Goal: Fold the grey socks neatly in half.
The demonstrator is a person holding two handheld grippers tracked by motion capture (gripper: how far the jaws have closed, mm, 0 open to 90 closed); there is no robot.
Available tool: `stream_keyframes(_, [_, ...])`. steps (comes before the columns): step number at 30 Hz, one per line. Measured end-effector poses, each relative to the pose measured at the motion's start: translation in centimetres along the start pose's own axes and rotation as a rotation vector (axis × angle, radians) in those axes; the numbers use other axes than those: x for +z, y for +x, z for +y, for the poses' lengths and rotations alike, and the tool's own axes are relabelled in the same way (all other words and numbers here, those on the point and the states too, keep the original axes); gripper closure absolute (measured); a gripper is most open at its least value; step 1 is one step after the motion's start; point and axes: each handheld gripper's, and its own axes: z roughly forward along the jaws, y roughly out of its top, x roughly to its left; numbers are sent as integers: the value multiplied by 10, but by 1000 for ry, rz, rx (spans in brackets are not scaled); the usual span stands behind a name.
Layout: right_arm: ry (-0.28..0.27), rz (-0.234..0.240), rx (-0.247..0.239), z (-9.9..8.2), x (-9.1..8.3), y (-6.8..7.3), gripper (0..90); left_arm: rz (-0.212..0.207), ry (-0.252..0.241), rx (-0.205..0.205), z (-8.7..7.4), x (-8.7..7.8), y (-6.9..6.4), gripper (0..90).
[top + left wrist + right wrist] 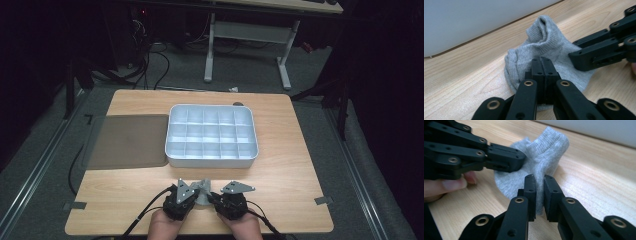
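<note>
A small grey sock (pixel 203 193) lies crumpled on the wooden table (pixel 285 185), just in front of the tray, between the two grippers. My left gripper (pixel 541 60) is shut on the sock's (pixel 546 42) near edge, and the fabric bunches up beyond its jaws. My right gripper (pixel 539 178) has a fold of the sock (pixel 549 147) pinched in the narrow gap between its jaws. Each gripper points inward at the other: the right one (pixel 574 56) reaches in from the right of the left gripper view, the left one (pixel 521 160) from the upper left of the right gripper view.
A pale grey tray (pixel 212 161) with several empty compartments stands mid-table, its wall (pixel 474 17) close behind the sock. A dark mat (pixel 127 140) lies left of it. Beyond the table, a desk frame and cables stand on the floor.
</note>
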Motion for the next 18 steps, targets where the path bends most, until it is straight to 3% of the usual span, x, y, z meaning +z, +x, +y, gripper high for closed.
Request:
stream_keyframes(7, [-52, 11, -26, 7, -13, 5, 831, 16, 8, 58, 3, 4, -8, 900])
stream_keyframes(12, [-76, 25, -27, 8, -16, 7, 832, 14, 12, 60, 6, 7, -12, 900])
stream_keyframes(18, [-69, 71, 1, 3, -8, 2, 827, 17, 17, 61, 7, 8, -13, 900])
